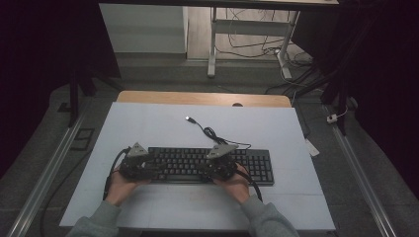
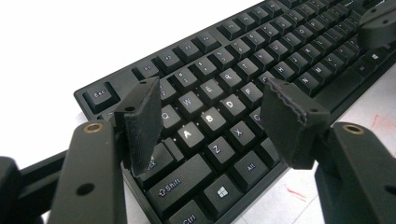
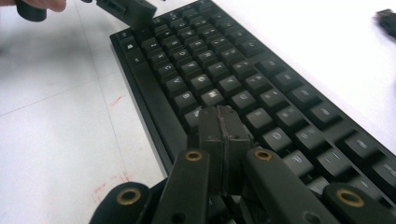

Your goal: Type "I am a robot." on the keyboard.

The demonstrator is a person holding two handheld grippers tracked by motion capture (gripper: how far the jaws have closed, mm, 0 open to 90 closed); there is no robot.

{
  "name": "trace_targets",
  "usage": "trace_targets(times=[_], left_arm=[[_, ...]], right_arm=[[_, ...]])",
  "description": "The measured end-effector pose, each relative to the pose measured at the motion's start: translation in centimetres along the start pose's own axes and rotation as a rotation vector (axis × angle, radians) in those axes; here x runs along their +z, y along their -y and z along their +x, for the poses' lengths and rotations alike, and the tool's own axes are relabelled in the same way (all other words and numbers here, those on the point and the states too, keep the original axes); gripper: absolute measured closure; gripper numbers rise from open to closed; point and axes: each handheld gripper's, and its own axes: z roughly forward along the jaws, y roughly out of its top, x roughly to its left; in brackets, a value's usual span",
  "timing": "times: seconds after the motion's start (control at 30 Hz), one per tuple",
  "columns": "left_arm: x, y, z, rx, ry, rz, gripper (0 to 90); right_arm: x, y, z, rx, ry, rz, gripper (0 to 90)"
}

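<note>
Both hand-held grippers sit over the keyboard (image 1: 212, 165).
Left hand-held gripper (image 2: 212, 126) is spread wide; right hand-held gripper (image 3: 223, 125) is pressed together, seemingly ready to press keys.

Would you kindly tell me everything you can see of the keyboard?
The keyboard is black, apparently plastic, full-size with a number pad and white legends. It lies flat across the near middle of the white table. Its black cable curls away to a loose USB plug. The left gripper is over the A-S-D keys with jaws open; the right gripper, jaws shut, points at the keys right of centre.
</note>
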Motion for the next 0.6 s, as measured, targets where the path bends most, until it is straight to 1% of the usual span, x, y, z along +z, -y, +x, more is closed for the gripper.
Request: trace_targets(times=[0.07, 0.17, 0.2, 0.3, 0.5, 0.57, 0.6], left_arm=[[0.1, 0.0, -0.1, 0.000, 0.001, 0.003, 38.4], [0.2, 0.0, -0.2, 0.004, 0.001, 0.005, 38.2], [0.2, 0.0, -0.2, 0.004, 0.000, 0.005, 38.2], [0.2, 0.0, -0.1, 0.004, 0.000, 0.007, 38.0], [0.2, 0.0, -0.2, 0.008, 0.002, 0.010, 37.9], [0.2, 0.0, -0.2, 0.011, 0.002, 0.011, 37.7], [0.3, 0.0, -0.2, 0.009, 0.002, 0.014, 37.7]], right_arm=[[0.5, -0.1, 0.2, 0.001, -0.005, 0.005, 89.6], [1.2, -0.1, 0.4, -0.013, 0.012, 0.030, 89.6], [1.3, 0.0, 0.5, -0.013, 0.013, 0.031, 89.6], [1.7, 0.0, 0.4, -0.009, 0.011, 0.034, 89.5], [2.1, 0.1, 0.2, -0.003, 0.024, 0.047, 89.5], [2.3, 0.1, 0.3, -0.001, 0.021, 0.047, 89.5], [2.3, 0.1, 0.3, -0.008, 0.023, 0.049, 89.5]])
